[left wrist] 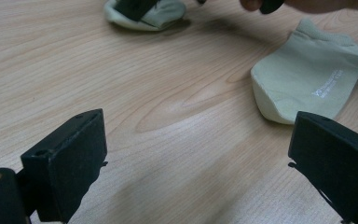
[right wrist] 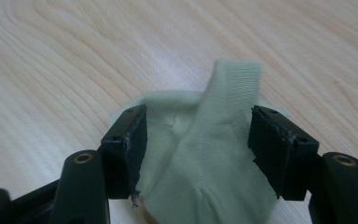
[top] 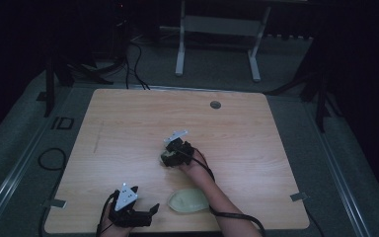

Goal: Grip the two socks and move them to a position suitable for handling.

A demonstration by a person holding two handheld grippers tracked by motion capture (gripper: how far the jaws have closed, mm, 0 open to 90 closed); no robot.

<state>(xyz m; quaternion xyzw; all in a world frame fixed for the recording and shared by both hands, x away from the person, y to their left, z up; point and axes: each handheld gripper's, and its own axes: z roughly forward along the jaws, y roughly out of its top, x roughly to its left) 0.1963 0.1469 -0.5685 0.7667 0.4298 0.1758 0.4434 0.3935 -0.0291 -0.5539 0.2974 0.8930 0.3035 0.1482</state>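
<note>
a: where's the right gripper [top: 170, 157]?
b: mid-table, jaws spread around a bunched pale green knit sock [right wrist: 200, 158], cloth lying between them (not pinched).
a: and the left gripper [top: 150, 211]?
b: at the near edge of the light wooden table [top: 128, 123], jaws wide apart, holding nothing; a second flat pale green sock [left wrist: 307, 74] lies just ahead of its right jaw.

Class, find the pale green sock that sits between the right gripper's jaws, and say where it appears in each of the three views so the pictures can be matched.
High view: bunched sock near the table's middle, under the right gripper.
Left gripper view: top edge, left of centre, far across the table.
Right gripper view: centre and bottom, between the open jaws.
Shared landmark: the light wooden tabletop with its grain.
</note>
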